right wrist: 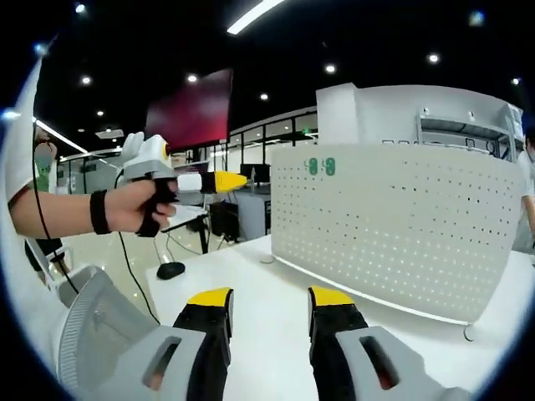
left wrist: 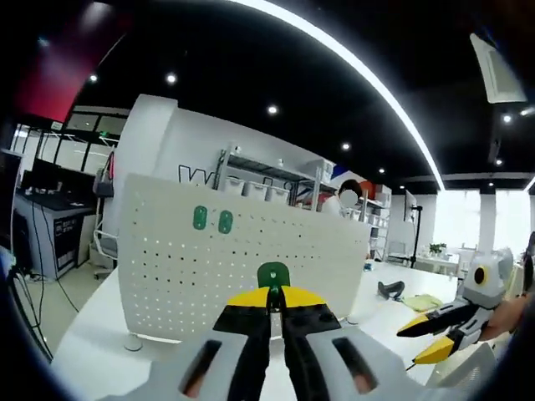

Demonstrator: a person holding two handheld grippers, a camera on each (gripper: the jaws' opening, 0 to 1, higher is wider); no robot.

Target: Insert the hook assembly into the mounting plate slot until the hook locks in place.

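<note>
Carrying a green hook (left wrist: 272,274) pinched in our left gripper (left wrist: 269,294), we are approaching the pegboard (left wrist: 242,267); our right gripper (right wrist: 267,296) is waiting, jaws apart, holding nothing. Next, judging by the task: seating it in a hole.

white table (right wrist: 267,309), storage shelves (left wrist: 267,180) behind

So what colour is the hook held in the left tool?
Green; the hook shows best in the left gripper view, pinched in the left tool.

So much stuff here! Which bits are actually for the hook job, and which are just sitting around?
For the job:
- green hook, held in the left gripper
- white pegboard, already carrying two green hooks
- right gripper, open and empty

Just lying about:
- black object on the table
- shelving behind
</note>
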